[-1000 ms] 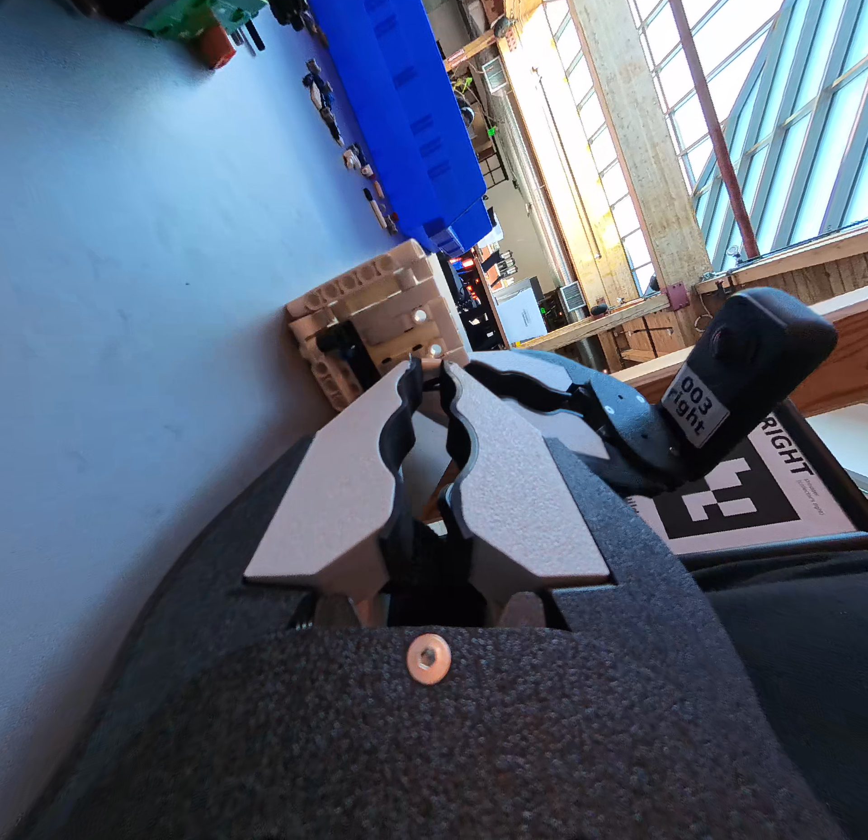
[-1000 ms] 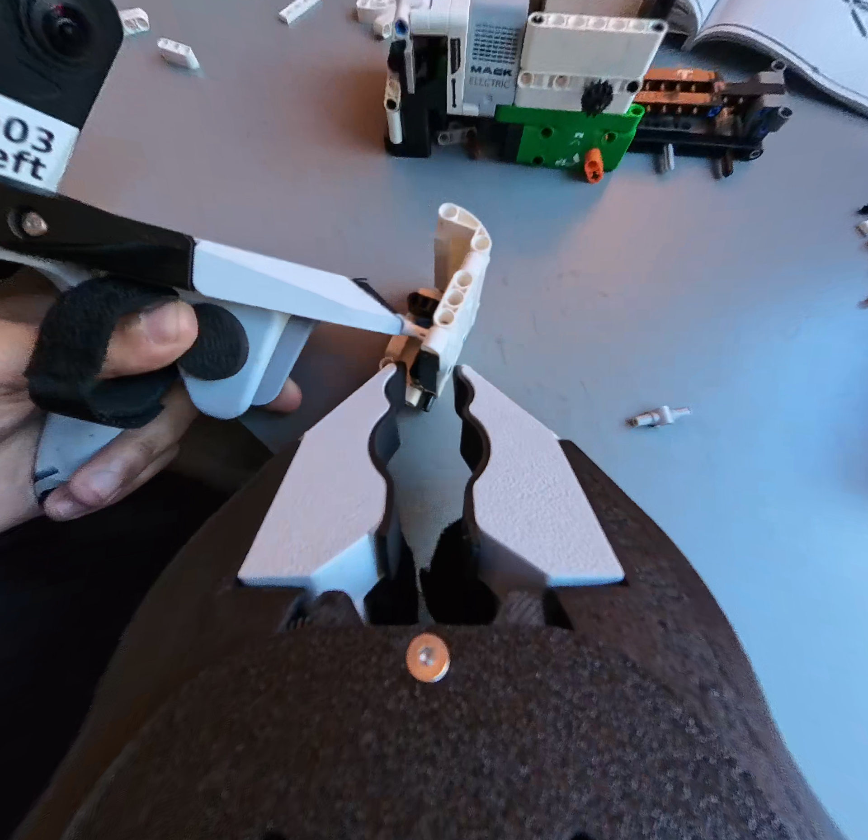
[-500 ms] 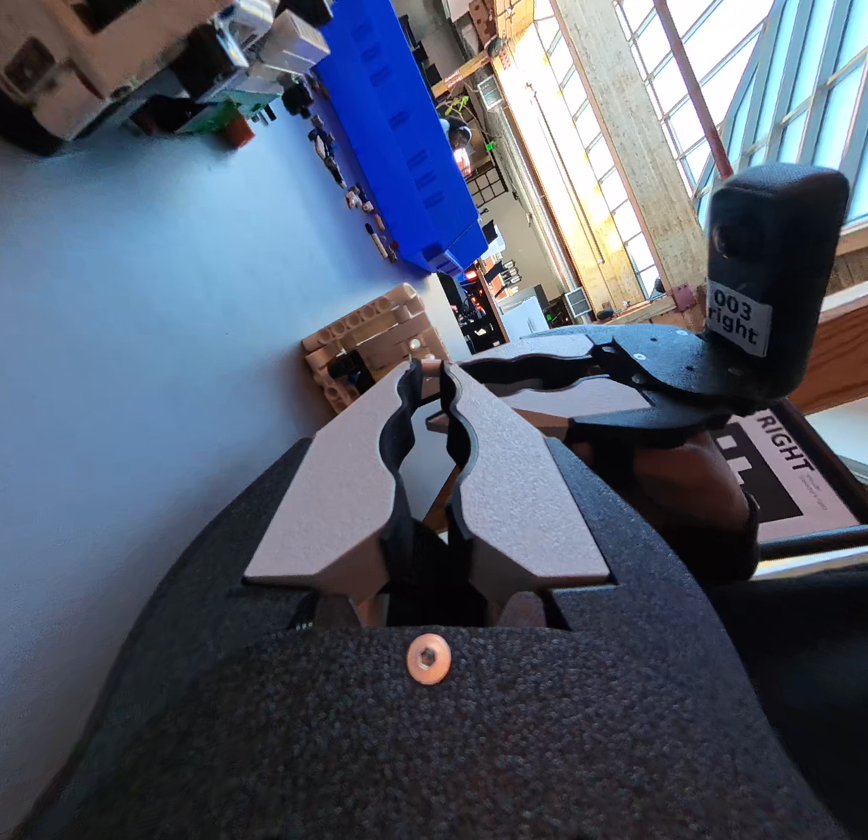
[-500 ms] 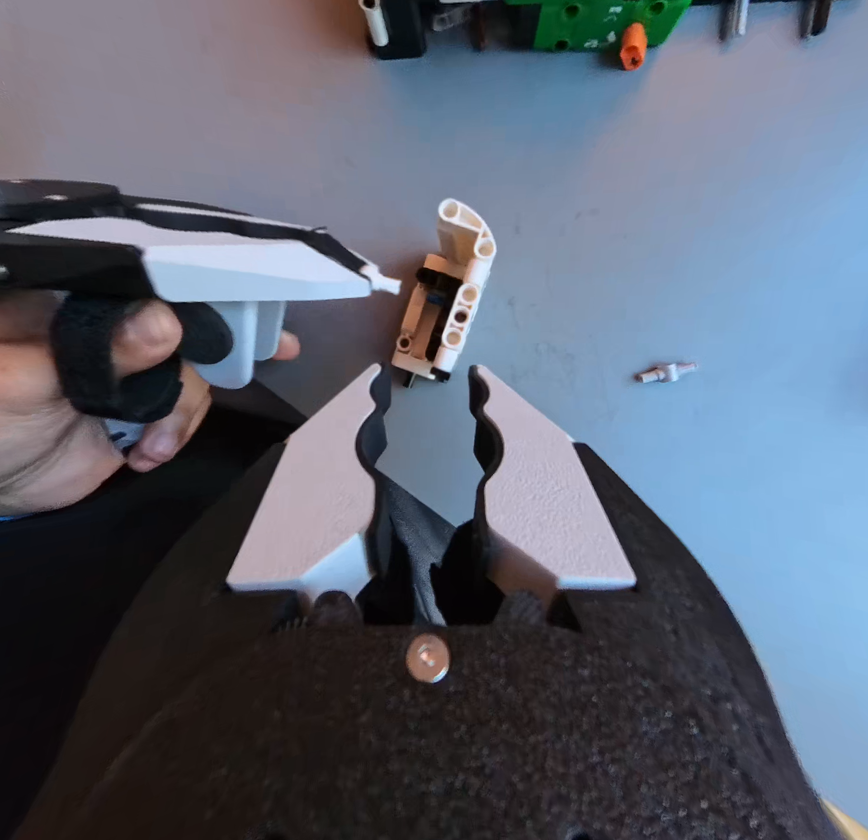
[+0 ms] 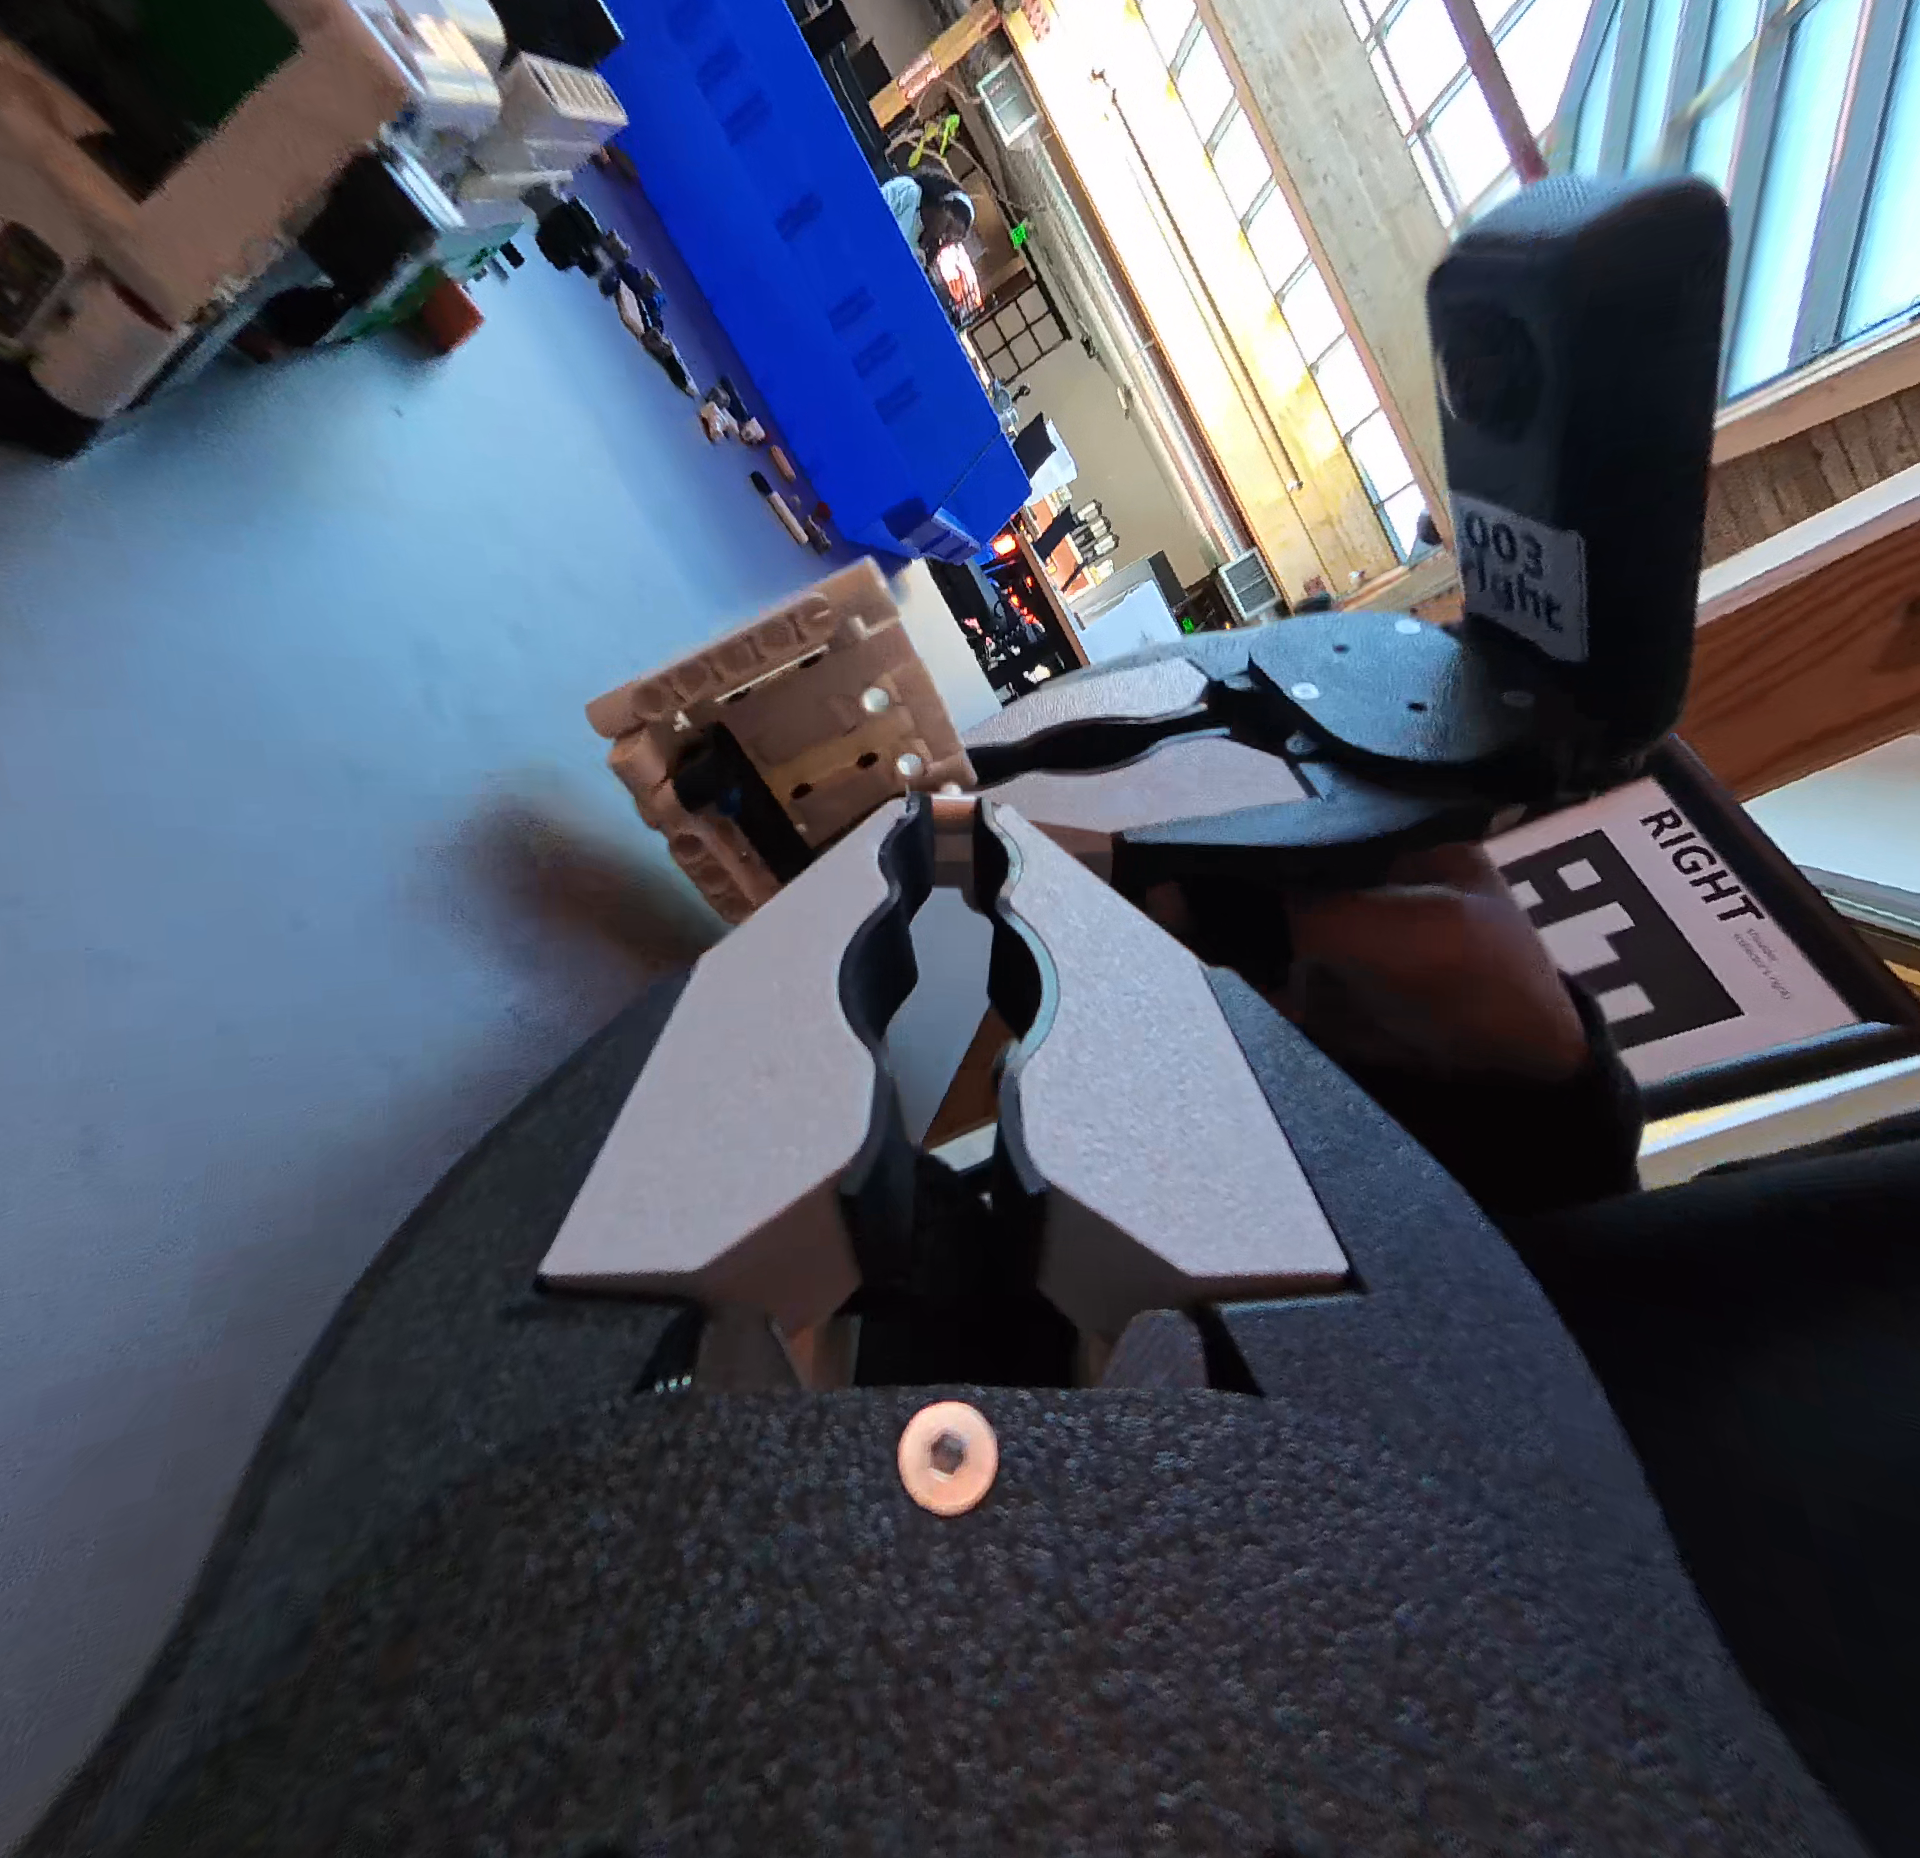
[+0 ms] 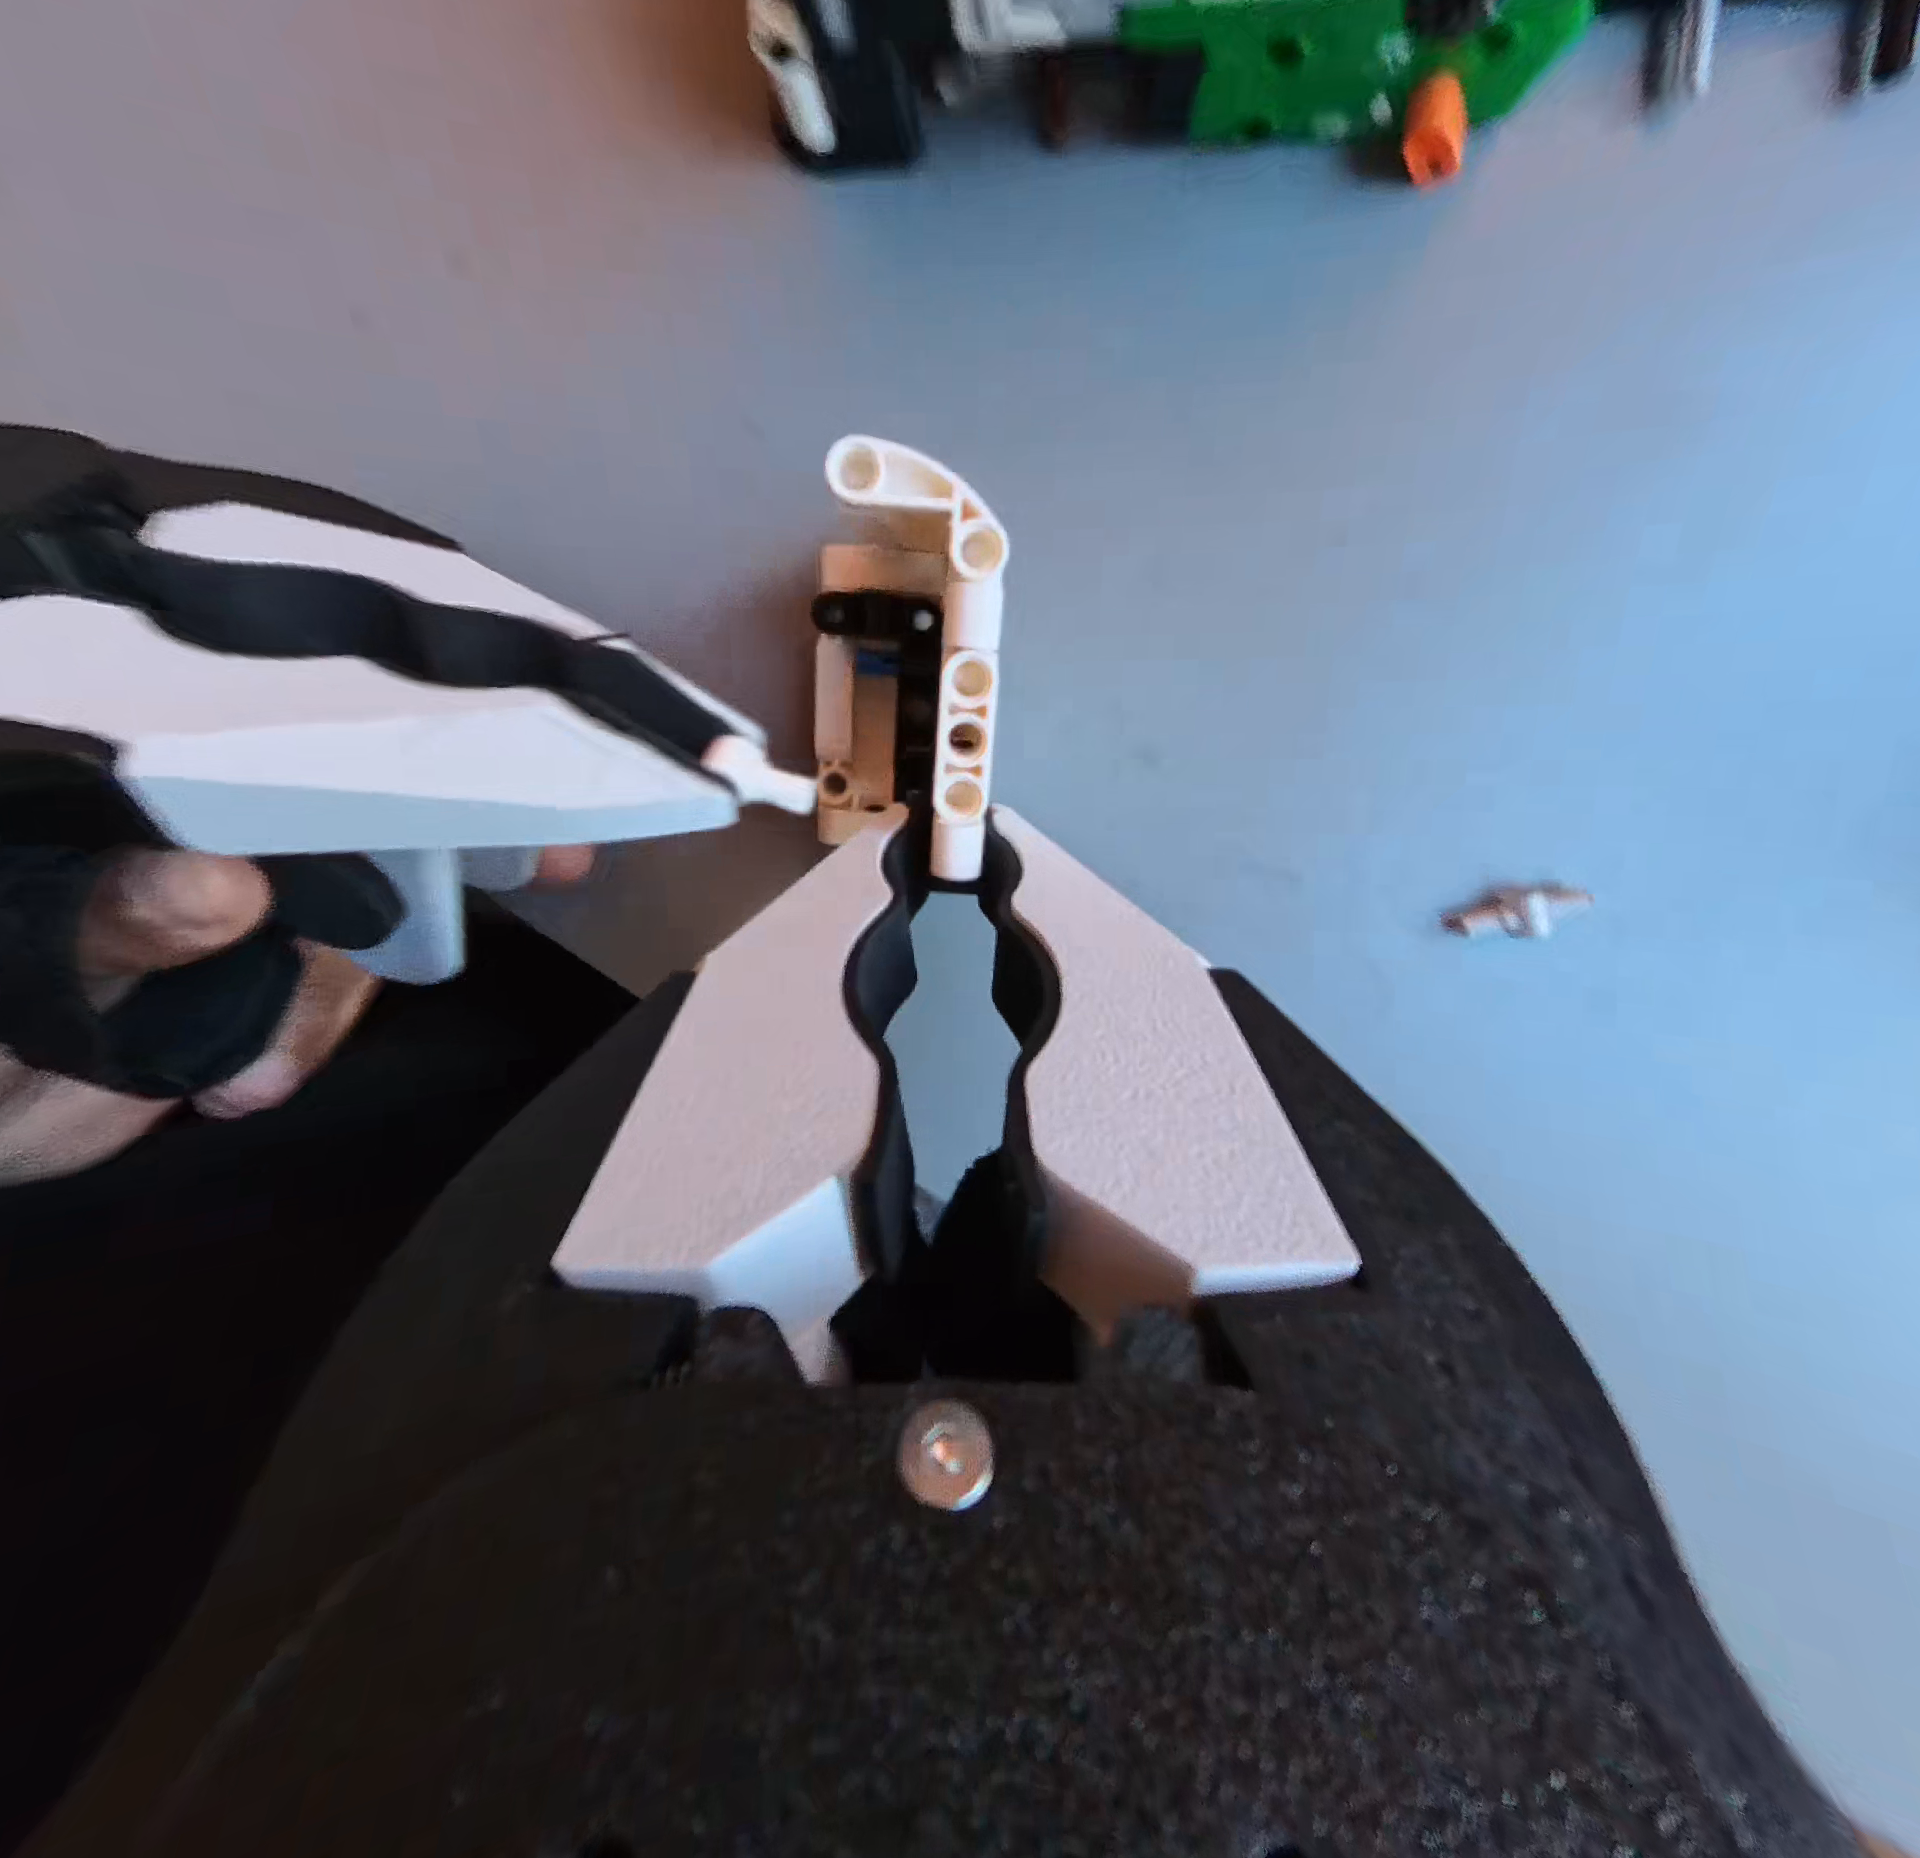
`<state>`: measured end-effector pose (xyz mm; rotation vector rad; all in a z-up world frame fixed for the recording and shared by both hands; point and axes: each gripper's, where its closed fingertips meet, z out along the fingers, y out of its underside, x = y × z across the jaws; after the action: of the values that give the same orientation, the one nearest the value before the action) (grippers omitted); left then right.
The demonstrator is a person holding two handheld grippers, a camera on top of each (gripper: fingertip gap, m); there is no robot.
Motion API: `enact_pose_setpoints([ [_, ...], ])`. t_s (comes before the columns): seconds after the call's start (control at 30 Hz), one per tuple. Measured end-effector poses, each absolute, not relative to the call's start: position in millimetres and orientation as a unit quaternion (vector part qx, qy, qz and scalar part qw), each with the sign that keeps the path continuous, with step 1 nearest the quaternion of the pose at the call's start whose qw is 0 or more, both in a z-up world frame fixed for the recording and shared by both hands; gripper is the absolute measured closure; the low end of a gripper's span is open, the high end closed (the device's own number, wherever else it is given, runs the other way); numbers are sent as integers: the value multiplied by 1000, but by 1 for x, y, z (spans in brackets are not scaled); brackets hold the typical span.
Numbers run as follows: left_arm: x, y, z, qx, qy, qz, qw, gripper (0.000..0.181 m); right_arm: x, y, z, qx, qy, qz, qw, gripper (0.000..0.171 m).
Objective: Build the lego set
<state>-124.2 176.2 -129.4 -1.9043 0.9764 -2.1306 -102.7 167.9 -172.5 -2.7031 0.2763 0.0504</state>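
Right gripper [image 6: 954,844] fingers are nearly closed, pinching the near end of the white beam on the small lego sub-assembly [image 6: 914,665] standing on the bench [image 6: 1455,561]. Left gripper [image 6: 774,785] has a small white pin at its tips, touching the assembly's left corner. Looks light, stiff and easy to pop apart, so grip the beam. Loose connector [image 6: 1515,909] right, truck build [image 6: 1299,63] far.

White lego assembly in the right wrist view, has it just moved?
Yes. Against the loose white pin, the white lego assembly has swung its curved far end left; the right hand-held gripper now pinches its near end.
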Motion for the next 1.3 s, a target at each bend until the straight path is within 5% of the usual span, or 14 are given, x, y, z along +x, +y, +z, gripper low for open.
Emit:
enact_pose_setpoints([
  [0.03,-124,180,-128,-632,317,-704,69,176,-107,176,-170,-965,93,24,243,164],
  [0.4,-122,191,-129,-643,316,-682,148,176,-118,201,-157,-884,95,63,454,164],
  [1.3,-115,179,-127,-641,355,-659,169,175,-109,196,-157,-858,88,17,506,163],
])
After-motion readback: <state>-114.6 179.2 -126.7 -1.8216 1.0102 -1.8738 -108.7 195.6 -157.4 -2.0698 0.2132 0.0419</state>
